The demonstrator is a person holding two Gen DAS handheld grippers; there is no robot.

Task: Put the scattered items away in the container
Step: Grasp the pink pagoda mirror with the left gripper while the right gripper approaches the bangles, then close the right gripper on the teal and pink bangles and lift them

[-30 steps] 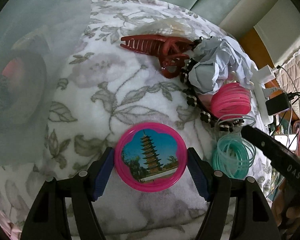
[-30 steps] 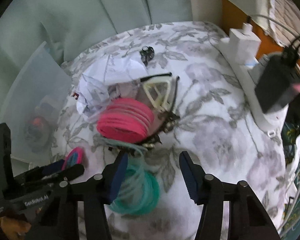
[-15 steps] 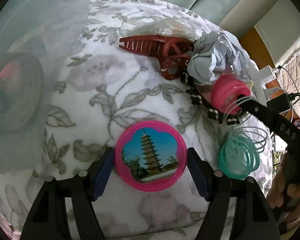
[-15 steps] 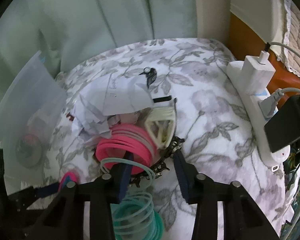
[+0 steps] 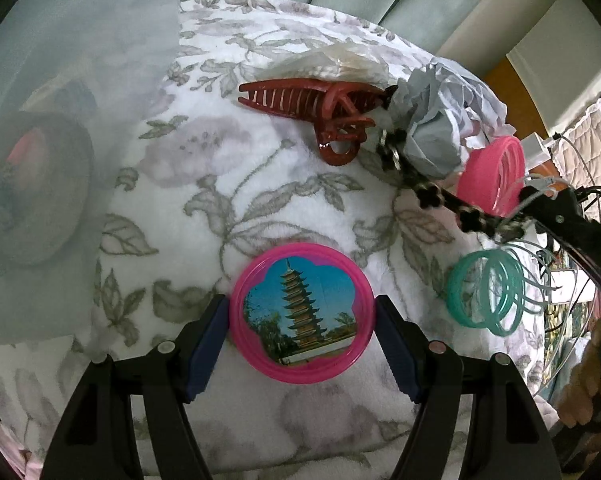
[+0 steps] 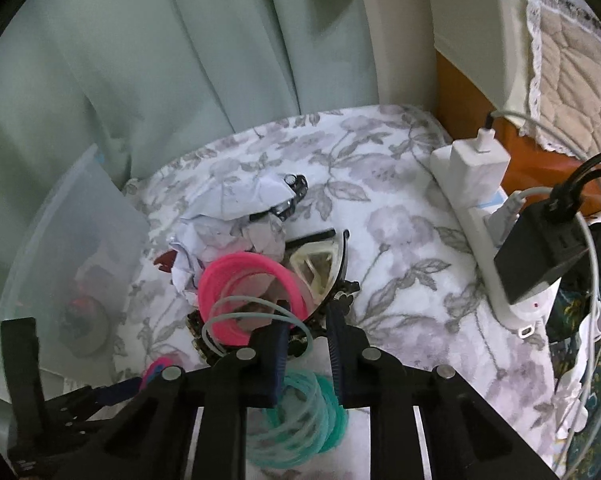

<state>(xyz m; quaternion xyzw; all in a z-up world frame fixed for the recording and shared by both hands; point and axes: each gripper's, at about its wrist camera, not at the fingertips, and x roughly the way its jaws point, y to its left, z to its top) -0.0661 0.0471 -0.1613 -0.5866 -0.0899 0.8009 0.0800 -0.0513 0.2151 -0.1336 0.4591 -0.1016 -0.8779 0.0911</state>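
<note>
Left claw: while the fleecy floral blanket point(image 5: 236, 168) is lying beneath it, the left gripper point(image 5: 302, 344) is clamping the round pink plastic box with a pagoda picture point(image 5: 303, 314) by its rim.
Right claw: the right gripper point(image 6: 306, 344) is pinching a strand of the teal plastic spring coil point(image 6: 312, 412), which is dangling stretched below its nearly closed fingers.
Container: the translucent plastic bin point(image 5: 40, 152) is standing at the blanket's left edge.
Clutter: a dark red claw hair clip point(image 5: 320, 116), crumpled white paper point(image 6: 228, 216) and a pink spring coil point(image 6: 252, 296) are lying clustered together.

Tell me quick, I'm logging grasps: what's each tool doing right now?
Left tool: closed on the pink pagoda disc.
Right tool: nearly closed; teal coil strands loop over one finger, a real grip cannot be told.
</note>
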